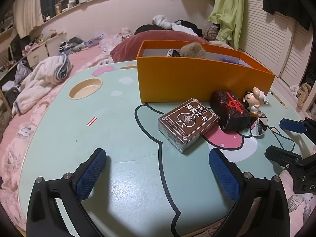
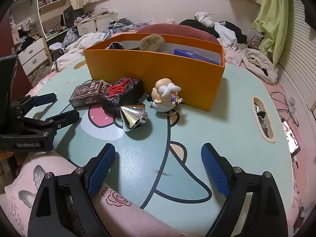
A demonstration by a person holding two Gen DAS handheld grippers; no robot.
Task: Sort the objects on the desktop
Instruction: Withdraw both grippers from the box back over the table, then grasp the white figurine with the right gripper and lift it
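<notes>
The mint-green table [image 2: 227, 118] carried everything, with the orange box [image 2: 154, 73] standing at twelve o'clock, already holding a furry ball [image 2: 151, 42] and a blue item [image 2: 194, 56]. In front of the box, four things waited unsorted: the brown card deck [image 1: 187, 122] at ten o'clock in the right wrist view, the dark padded block [image 2: 122, 94] touching it, the cartoon figurine [image 2: 165, 96] just beside the box wall, and the chrome cone [image 2: 132, 118] nearest the grippers.

Both the left gripper [image 1: 158, 173] and the right gripper [image 2: 158, 167] hovered low with jaws wide apart, holding nothing.

The likeliest trouble was the cone: its slick, tapered sides could squirt out of a pinch and roll. Reaching for the deck risked nudging the block resting against it, and the figurine, being top-heavy, could topple against the box.
</notes>
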